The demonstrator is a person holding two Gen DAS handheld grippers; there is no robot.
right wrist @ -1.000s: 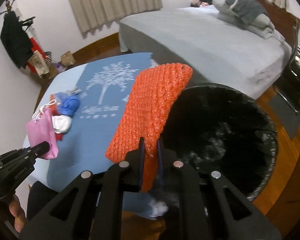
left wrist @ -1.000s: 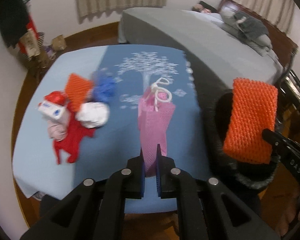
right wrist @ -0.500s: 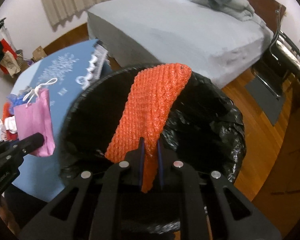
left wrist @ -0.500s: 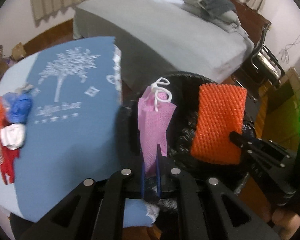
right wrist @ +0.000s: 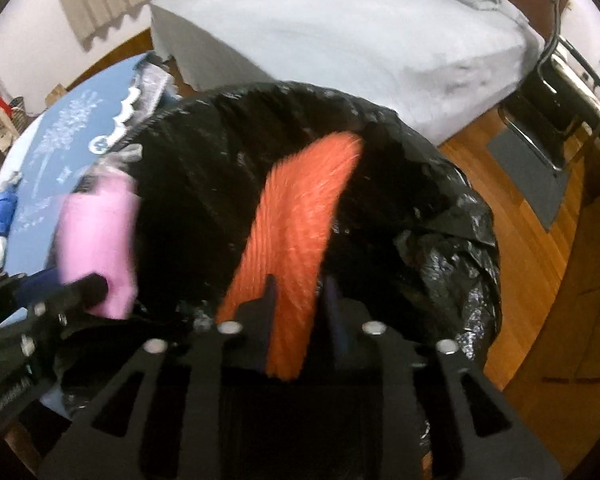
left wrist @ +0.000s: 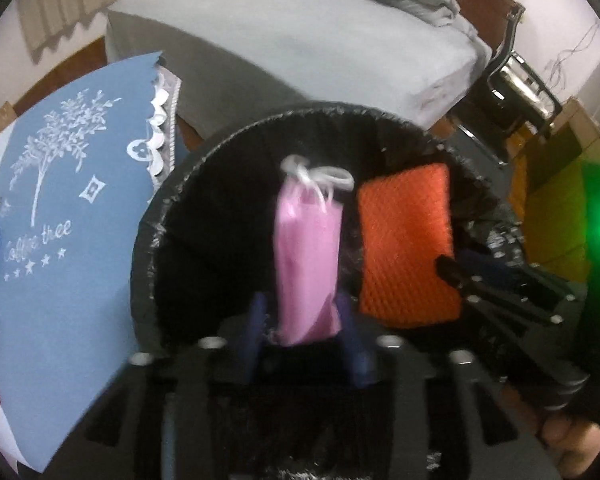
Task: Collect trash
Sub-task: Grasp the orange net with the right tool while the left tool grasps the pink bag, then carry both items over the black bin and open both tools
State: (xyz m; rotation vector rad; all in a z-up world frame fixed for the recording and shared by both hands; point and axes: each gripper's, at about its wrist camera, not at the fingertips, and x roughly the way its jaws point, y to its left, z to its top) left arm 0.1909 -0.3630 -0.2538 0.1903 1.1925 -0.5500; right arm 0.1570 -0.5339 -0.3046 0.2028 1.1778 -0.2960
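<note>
Both pieces hang over the round black-bagged trash bin [left wrist: 160, 240], so just drop them straight in: the right gripper [right wrist: 298, 292] is spread apart around the orange mesh foam sleeve [right wrist: 296, 216], the left gripper [left wrist: 300, 312] likewise around the small pink drawstring bag [left wrist: 308, 256].

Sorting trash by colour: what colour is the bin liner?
Black bin liner, clearest in the right wrist view.

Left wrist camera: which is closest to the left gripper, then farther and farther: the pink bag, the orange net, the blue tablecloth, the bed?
1. Pink bag: between the left gripper fingers.
2. Orange net: just right, over the black bin.
3. Blue tablecloth: far left.
4. Bed: behind the bin, farthest.
</note>
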